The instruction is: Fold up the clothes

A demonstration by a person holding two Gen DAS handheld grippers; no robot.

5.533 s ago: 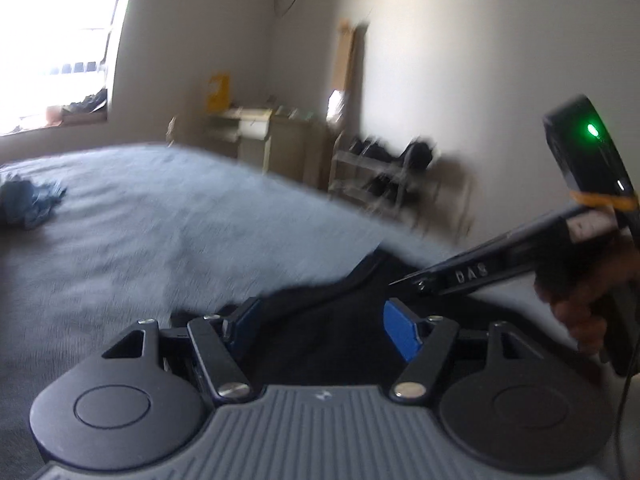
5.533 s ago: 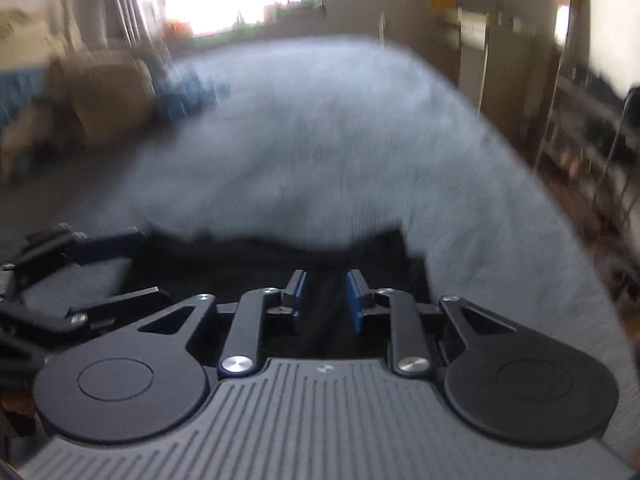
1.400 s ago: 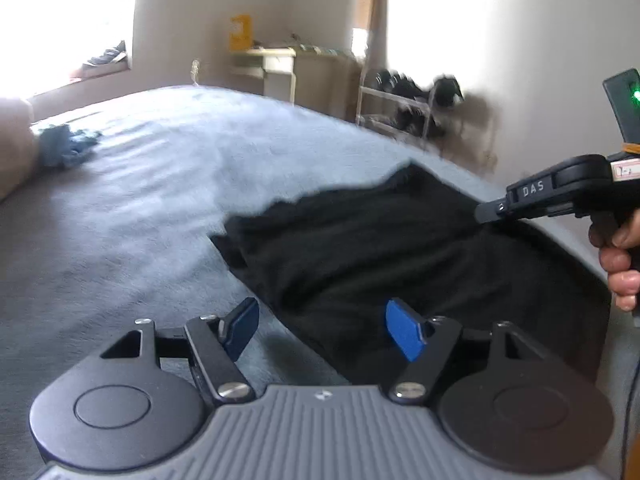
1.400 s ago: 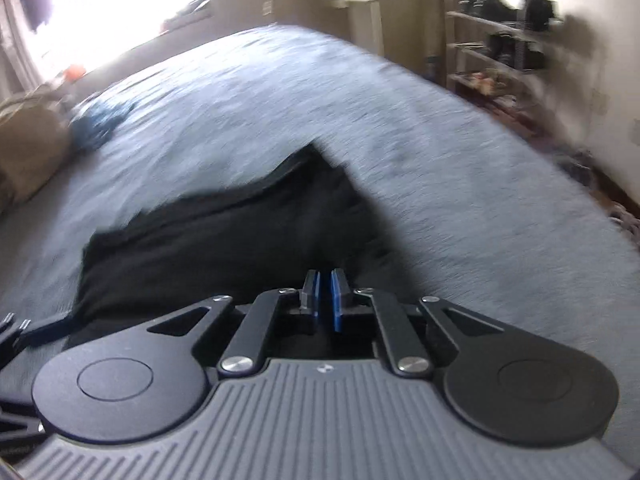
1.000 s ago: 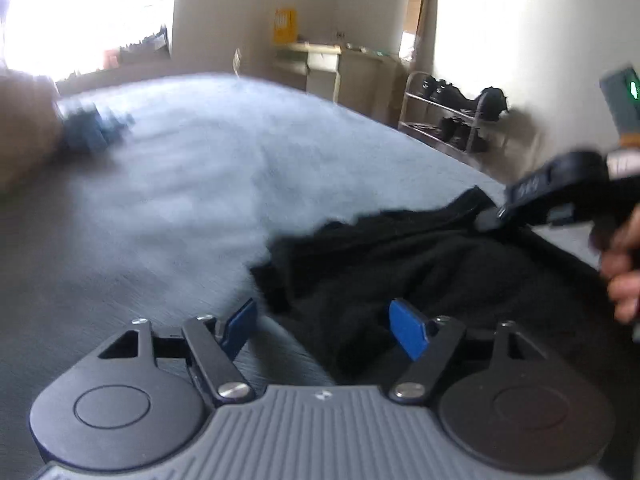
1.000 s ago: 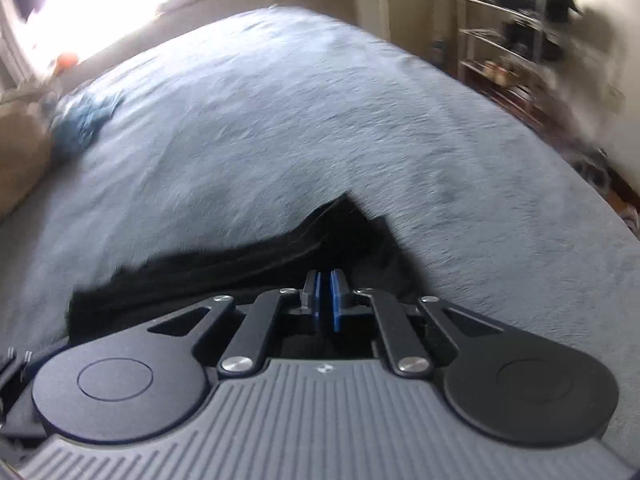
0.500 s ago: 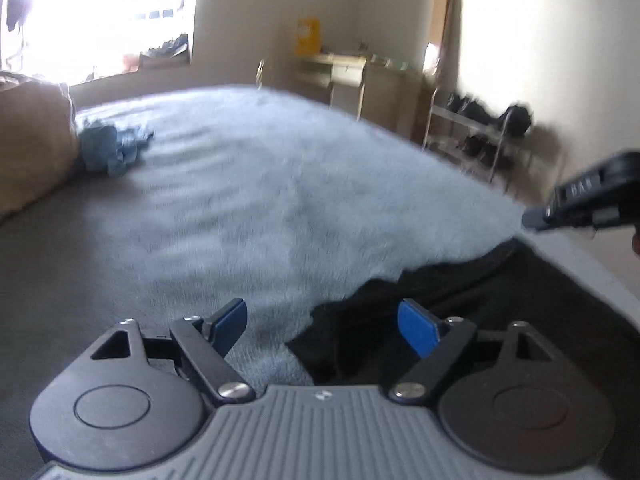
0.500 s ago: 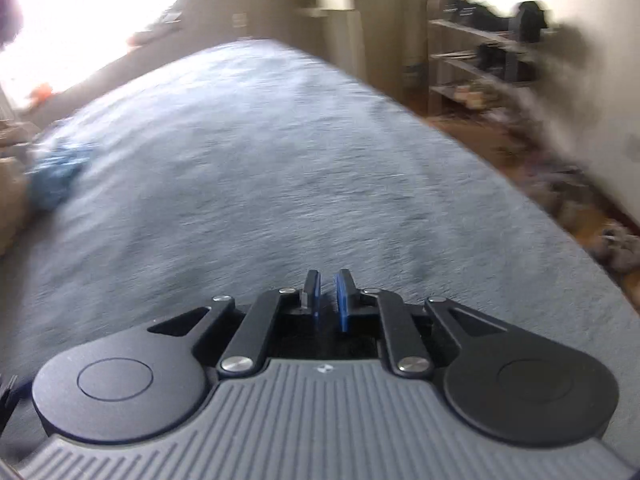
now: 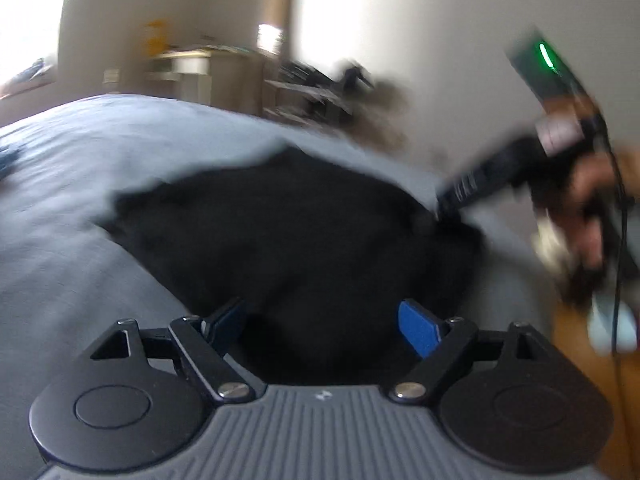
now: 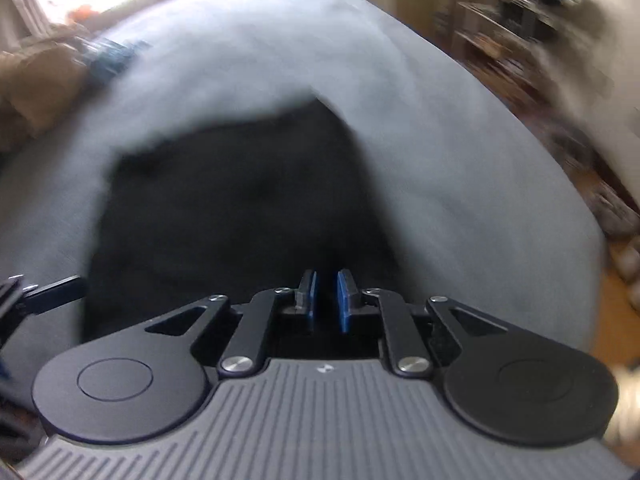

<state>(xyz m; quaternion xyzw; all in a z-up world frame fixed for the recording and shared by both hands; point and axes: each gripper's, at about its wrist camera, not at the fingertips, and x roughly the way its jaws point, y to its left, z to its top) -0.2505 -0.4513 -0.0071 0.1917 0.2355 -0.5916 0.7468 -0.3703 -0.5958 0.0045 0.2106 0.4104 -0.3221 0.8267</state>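
A black garment [image 9: 288, 232] lies spread on the grey bed cover [image 9: 80, 168]; it also shows in the right wrist view [image 10: 236, 200]. My left gripper [image 9: 324, 324] is open and empty, its blue pads wide apart over the garment's near edge. My right gripper [image 10: 325, 292] has its blue pads close together with a narrow gap, over the garment's near right edge; whether cloth is between them is hidden. In the left wrist view the right gripper's tip [image 9: 452, 196] touches the garment's right side. Both views are motion-blurred.
A shoe rack [image 9: 316, 92] and a pale cabinet [image 9: 200, 68] stand beyond the bed by the wall. A blue cloth [image 10: 116, 54] and a tan cushion [image 10: 36, 88] lie at the bed's far left. Wooden floor [image 10: 612, 320] shows to the right.
Both views swung, and the black garment now fills the middle of each view, spread out on the bed. The right gripper's pads have parted slightly. The left gripper stayed open.
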